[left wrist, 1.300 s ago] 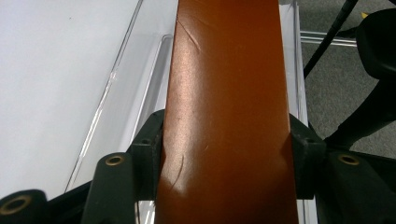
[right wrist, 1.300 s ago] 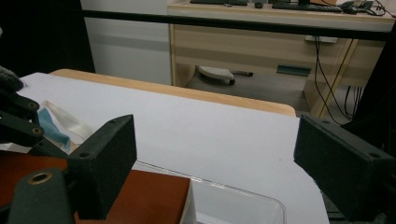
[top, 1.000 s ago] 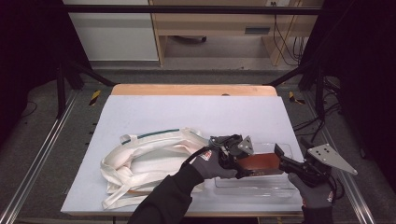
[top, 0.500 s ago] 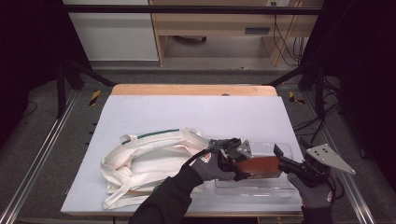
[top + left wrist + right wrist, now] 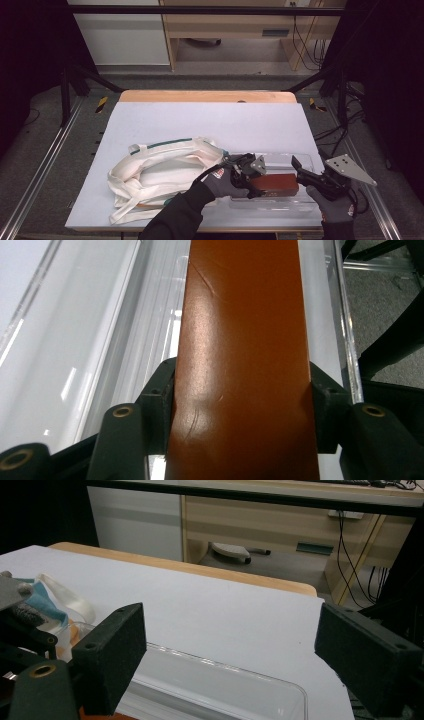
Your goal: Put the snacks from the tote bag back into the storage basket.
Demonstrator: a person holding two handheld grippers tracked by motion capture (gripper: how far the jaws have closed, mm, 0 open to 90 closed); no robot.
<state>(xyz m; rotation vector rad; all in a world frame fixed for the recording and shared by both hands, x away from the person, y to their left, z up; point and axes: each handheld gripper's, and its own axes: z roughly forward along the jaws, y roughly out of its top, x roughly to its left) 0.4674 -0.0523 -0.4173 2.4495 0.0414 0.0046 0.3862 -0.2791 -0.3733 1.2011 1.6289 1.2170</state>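
The brown leather case (image 5: pixel 273 184), prob. a glasses or pen case, sits at the lower right of the high view, lying lengthwise in or just over the clear plastic tray (image 5: pixel 300 162) near the table's front edge. The left gripper (image 5: pixel 248 172) is clenched on it: in the left gripper view the case (image 5: pixel 245 355) runs straight up the middle of the frame w/ a black jaw pressed against each long side, so the grip is across the narrow width. That makes sense, since the long axis stays lined up w/ the tray's (image 5: pixel 100 335) length and the case can go down flat btwn its walls w/o twisting. A few creases show in the leather, no sign of it slipping. The right gripper (image 5: pixel 312 177) hangs just right of the case, at the tray's right end, jaws spread wide & holding nothing; in the right gripper view its two black jaws frame the tray's (image 5: pixel 220 685) far rim and bare tabletop, so it looks placed to steady the light tray or take the case's free end, my guess. To the left, mid-lower frame, a cream cloth bag (image 5: pixel 160 175) w/ green trim lies crumpled on the white table (image 5: pixel 210 120), its edge close to the left hand (image 5: pixel 225 182), prob. where the case belongs or came from; can't tell which.
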